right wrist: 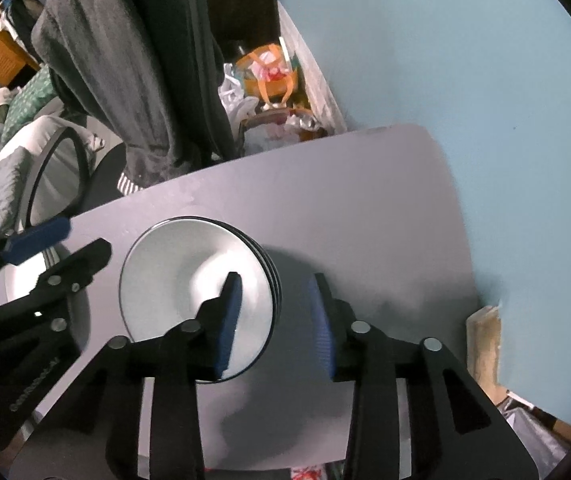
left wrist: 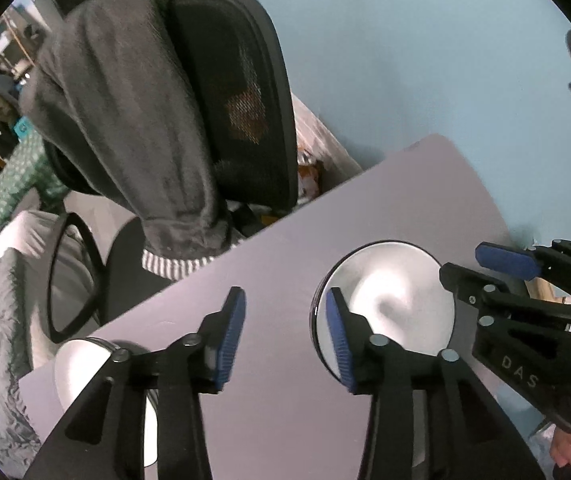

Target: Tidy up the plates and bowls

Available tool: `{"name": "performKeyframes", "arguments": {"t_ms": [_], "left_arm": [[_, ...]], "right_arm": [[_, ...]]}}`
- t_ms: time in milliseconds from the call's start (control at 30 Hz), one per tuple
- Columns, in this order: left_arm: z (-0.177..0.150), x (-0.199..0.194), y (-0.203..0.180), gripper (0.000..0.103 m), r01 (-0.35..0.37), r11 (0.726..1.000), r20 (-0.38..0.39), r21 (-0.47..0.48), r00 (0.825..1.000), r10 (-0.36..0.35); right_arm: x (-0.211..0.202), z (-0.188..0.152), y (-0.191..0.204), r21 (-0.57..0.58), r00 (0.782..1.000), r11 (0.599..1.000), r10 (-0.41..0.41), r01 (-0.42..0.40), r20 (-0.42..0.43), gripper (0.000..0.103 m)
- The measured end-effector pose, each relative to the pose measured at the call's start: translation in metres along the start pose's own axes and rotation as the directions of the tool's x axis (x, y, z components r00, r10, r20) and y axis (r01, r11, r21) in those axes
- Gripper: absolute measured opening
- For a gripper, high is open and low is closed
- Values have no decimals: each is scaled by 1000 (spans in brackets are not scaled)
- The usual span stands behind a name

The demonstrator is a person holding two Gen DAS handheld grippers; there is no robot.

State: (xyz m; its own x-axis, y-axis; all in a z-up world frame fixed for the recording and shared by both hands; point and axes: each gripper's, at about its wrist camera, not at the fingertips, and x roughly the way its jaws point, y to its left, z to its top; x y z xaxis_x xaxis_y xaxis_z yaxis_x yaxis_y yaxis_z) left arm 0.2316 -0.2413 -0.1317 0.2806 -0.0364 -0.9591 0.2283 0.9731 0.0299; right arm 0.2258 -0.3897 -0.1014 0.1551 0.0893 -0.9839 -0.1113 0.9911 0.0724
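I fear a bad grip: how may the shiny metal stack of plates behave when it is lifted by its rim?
The stack of shiny metal plates looks smooth, so probably slippery between pads. Several rims show, so upper plates may slide apart. It appears rigid and unlikely to bend.

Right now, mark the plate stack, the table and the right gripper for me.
plate stack (right wrist: 173,276), right wrist view, on the top plate's bare face left of the finger.
table (right wrist: 365,208), right wrist view, on bare top beyond the stack.
right gripper (right wrist: 275,320), right wrist view, midway between its blue fingertips.
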Motion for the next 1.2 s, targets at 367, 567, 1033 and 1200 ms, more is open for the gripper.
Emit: {"name": "performKeyframes", "arguments": {"t_ms": [367,567,1033,1200], "left_arm": [[-14,-48,21,59,3,998,94,-63,996,3],[-25,-66,29,60,14,996,112,-86,994,-4],[-49,-103,45,71,13,992,171,-127,985,10],[-59,-113,51,76,21,989,173,-145,985,5]], "right_arm": [[-36,-6,12,-24,998,1000,8,-6,67,48],[-53,-12,15,-35,995,999,9,-6,100,55],[-81,-32,34,-88,990,996,21,-8,139,68],[-87,-35,37,-94,990,996,20,-7,138,69]]}}
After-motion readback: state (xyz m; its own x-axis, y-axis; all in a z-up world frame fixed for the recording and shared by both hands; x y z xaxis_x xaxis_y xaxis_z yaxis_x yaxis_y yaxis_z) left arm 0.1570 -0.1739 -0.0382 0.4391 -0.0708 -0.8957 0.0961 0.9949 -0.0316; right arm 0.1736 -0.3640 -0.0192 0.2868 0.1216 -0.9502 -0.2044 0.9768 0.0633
